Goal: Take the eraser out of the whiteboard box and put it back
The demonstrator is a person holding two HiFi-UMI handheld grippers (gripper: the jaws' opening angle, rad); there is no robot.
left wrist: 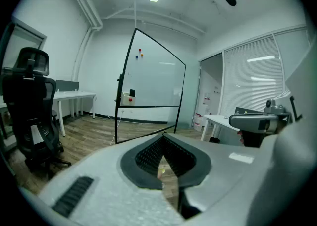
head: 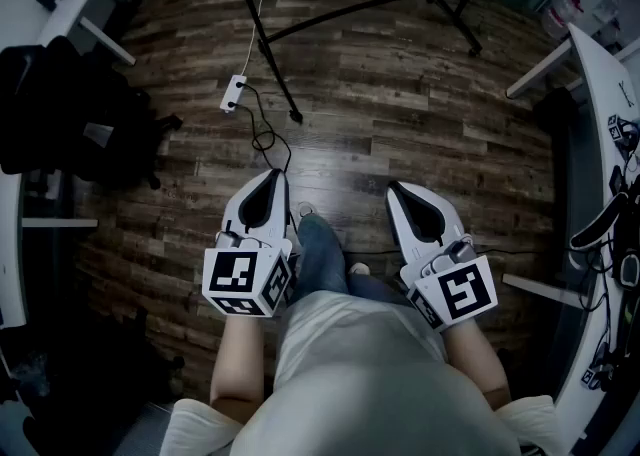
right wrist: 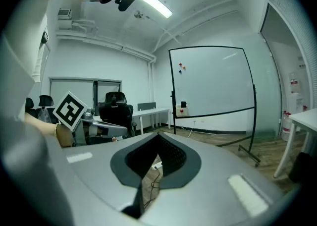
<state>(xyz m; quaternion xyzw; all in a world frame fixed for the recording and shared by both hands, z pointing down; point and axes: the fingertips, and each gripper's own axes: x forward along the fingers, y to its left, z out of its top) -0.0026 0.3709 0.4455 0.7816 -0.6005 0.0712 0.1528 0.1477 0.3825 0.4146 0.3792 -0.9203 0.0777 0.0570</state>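
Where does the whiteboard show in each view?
Head view: only the stand legs, top centre.
Left gripper view: whiteboard, centre, beyond the jaws.
Right gripper view: whiteboard, right of centre.
Shared landmark: red-dotted white box on its rail, in all three.

An office: rolling whiteboard (right wrist: 213, 81), white desks (left wrist: 74, 95), black swivel chair (left wrist: 27, 106).

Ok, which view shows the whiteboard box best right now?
Right gripper view: the whiteboard box sits on the board's ledge, nearly square-on, with a dark block, likely the eraser, sticking up. Left gripper view shows it small, at an angle. Head view catches only its edge at the top.
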